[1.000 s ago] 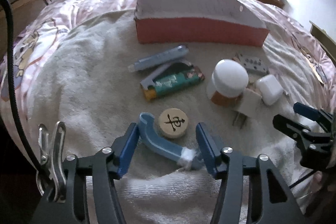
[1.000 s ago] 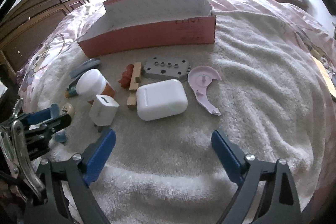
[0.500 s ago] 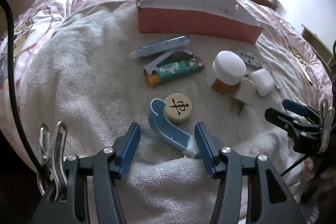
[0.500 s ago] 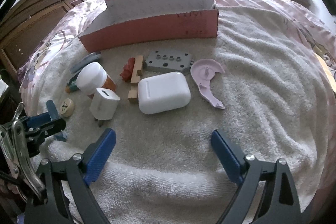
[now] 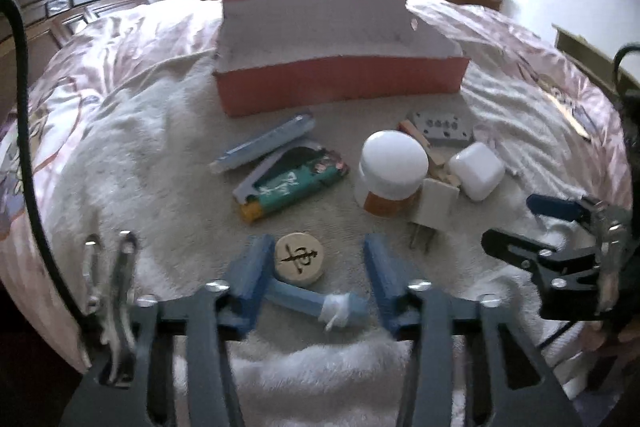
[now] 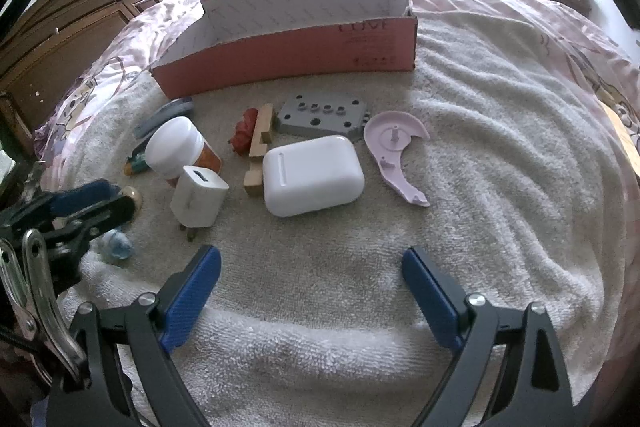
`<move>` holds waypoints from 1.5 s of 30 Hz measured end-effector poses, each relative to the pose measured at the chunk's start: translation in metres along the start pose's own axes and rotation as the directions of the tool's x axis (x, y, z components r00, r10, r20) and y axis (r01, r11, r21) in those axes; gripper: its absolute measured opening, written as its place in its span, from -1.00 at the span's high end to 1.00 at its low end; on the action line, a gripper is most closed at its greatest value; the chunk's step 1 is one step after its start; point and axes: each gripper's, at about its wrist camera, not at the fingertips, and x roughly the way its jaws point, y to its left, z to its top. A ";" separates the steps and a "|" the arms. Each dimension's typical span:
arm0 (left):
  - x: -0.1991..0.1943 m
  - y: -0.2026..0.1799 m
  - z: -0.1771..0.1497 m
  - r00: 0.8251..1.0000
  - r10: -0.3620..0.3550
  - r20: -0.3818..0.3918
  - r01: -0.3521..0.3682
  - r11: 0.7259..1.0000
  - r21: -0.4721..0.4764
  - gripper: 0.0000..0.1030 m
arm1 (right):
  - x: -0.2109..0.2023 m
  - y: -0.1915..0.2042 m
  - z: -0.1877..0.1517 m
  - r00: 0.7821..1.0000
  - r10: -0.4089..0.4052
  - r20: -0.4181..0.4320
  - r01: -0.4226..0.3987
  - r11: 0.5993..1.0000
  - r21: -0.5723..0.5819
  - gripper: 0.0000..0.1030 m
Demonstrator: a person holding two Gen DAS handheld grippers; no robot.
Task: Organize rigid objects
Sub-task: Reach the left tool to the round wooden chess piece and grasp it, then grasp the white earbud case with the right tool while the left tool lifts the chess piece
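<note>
The left gripper [image 5: 316, 279] is being closed around the blue handle [image 5: 316, 301], pads not touching; the right gripper [image 6: 312, 291] is held wide open, empty.

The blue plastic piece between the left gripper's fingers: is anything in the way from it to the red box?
Yes. The round wooden chess piece lies against the blue plastic piece, just beyond it. Further on, the green lighter and a blue tube lie before the red box. The left gripper is closing around the blue piece.
</note>
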 end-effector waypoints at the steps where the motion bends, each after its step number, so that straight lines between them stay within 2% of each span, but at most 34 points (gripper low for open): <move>1: 0.003 0.000 0.000 1.000 -0.002 -0.008 0.002 1.000 0.002 0.21 | 0.000 0.000 0.000 1.000 0.000 0.000 0.000 1.000 0.000 -0.85; 4: 0.009 0.006 0.000 0.999 0.037 -0.009 -0.037 0.999 0.001 0.22 | 0.000 0.001 -0.001 1.000 -0.001 0.000 0.001 1.000 0.000 -0.85; 8: 0.011 0.020 -0.003 0.999 0.026 -0.027 -0.028 0.998 -0.059 0.28 | 0.000 0.000 -0.001 1.000 0.000 0.000 0.000 1.000 0.001 -0.85; 10: 0.010 0.020 -0.005 1.000 0.016 -0.025 -0.018 0.998 -0.057 0.33 | 0.000 0.001 0.000 1.000 -0.001 0.000 0.001 1.000 -0.001 -0.85; 12: 0.010 0.016 -0.006 0.999 0.016 -0.028 -0.017 0.999 -0.043 0.60 | 0.001 0.001 -0.001 1.000 -0.003 -0.001 0.003 1.000 -0.002 -0.85; 15: 0.009 0.014 -0.006 1.000 0.007 -0.024 -0.008 0.999 -0.039 0.75 | 0.002 0.001 -0.001 1.000 -0.003 -0.001 0.003 1.000 -0.002 -0.85; 24: -0.010 0.008 0.000 0.997 -0.062 0.036 0.064 0.997 -0.047 0.75 | 0.002 0.002 -0.001 1.000 0.000 0.000 0.000 1.000 0.000 -0.85; 28: -0.008 0.005 -0.001 0.998 -0.066 0.012 0.066 0.997 -0.041 0.73 | 0.002 0.002 -0.001 1.000 0.000 0.000 0.000 1.000 0.001 -0.85; 33: -0.004 0.002 -0.004 0.990 -0.143 -0.015 0.142 0.989 -0.036 0.67 | 0.002 0.001 -0.001 1.000 -0.002 -0.001 0.002 1.000 -0.001 -0.85; 36: -0.007 -0.004 -0.005 0.991 -0.132 -0.014 0.132 0.991 -0.010 0.54 | 0.002 0.002 -0.001 1.000 -0.002 -0.002 0.002 1.000 -0.001 -0.85; 42: -0.008 0.005 -0.008 0.992 -0.118 -0.033 0.117 0.992 -0.048 0.52 | 0.002 0.002 -0.001 1.000 -0.001 -0.002 0.001 1.000 0.000 -0.85; 45: -0.009 -0.001 -0.011 0.986 -0.161 -0.045 0.160 0.987 -0.026 0.52 | 0.002 0.002 -0.001 1.000 -0.001 -0.003 0.001 1.000 0.001 -0.85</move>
